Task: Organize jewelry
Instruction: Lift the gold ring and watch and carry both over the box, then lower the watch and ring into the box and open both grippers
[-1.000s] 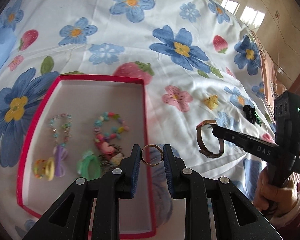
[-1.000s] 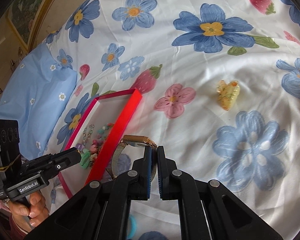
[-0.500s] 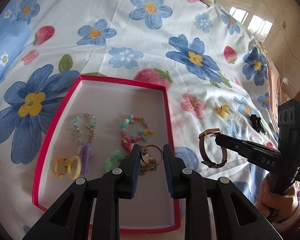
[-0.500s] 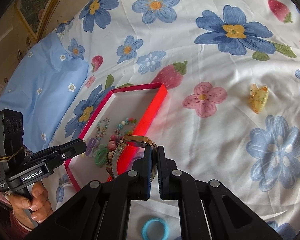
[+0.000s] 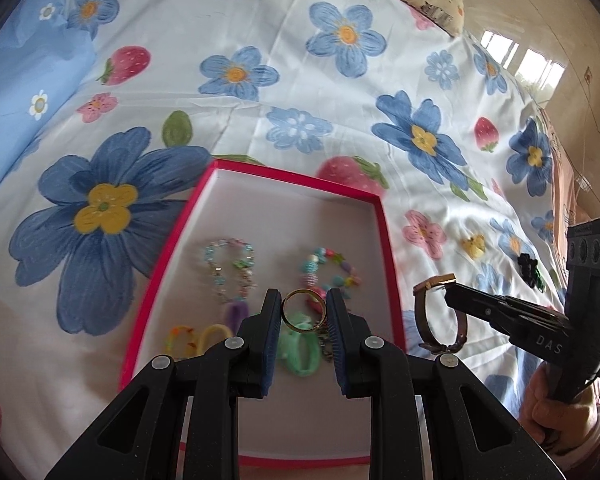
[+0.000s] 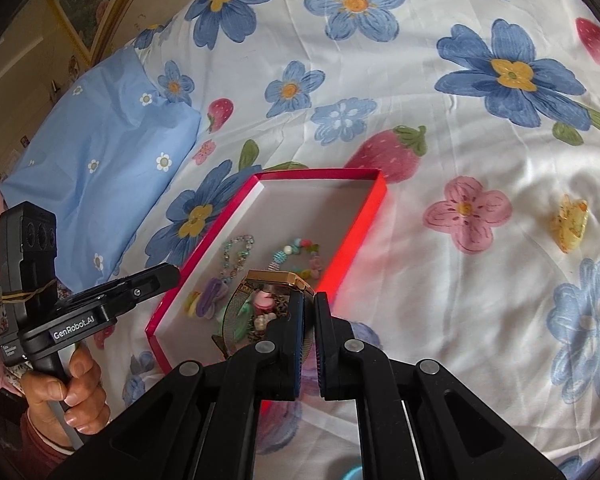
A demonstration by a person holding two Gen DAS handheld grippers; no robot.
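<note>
Gold ring [image 5: 303, 311] pinched upright in left tool [image 5: 303, 314], above red-walled white-floored box [image 5: 387, 248] on bed, ready for drop among beads. Right tool [image 6: 309, 308] pressed tight on gold mesh-strap watch [image 6: 278, 280], over box's edge, next in.

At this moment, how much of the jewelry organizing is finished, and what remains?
Done: two beaded bracelets and several small pieces already lie in the red box. In hand: the left gripper holds a gold ring above the box, and the right gripper is shut on a watch. Left: a yellow clip and a dark piece on the bedsheet.
</note>
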